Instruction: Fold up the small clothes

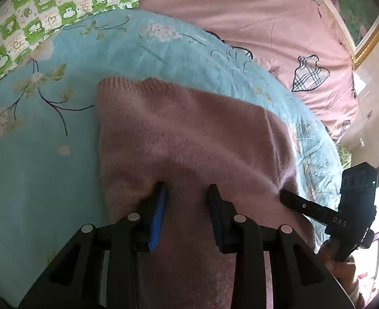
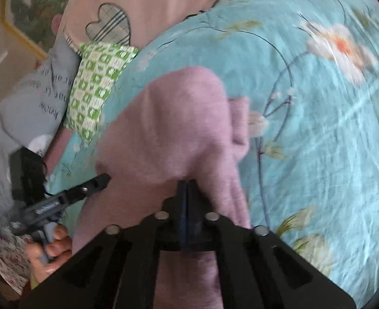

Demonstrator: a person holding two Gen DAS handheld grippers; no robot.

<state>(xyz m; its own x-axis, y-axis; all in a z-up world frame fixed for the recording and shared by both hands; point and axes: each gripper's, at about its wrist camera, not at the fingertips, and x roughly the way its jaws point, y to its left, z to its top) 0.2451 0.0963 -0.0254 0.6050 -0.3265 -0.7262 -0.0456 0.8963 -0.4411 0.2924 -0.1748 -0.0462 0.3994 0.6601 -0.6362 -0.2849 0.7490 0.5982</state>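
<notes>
A small pink knitted sweater (image 1: 189, 139) lies on a light blue floral bedsheet (image 1: 34, 154). My left gripper (image 1: 186, 190) is open, its fingers pressed down on the near part of the sweater with fabric between them. My right gripper (image 2: 186, 182) is shut on a bunched edge of the sweater (image 2: 179, 118) and lifts it a little; a sleeve hangs to the right. The right gripper shows at the right edge of the left wrist view (image 1: 284, 195), at the sweater's right side. The left gripper shows in the right wrist view (image 2: 104, 179).
A green-and-white checked pillow (image 1: 34, 20) lies at the far left. A pink quilt with plaid appliqués (image 1: 279, 25) lies behind the sweater. A grey printed cushion (image 2: 40, 95) and a framed picture (image 1: 364, 25) are at the edge. The right wrist view is blurred.
</notes>
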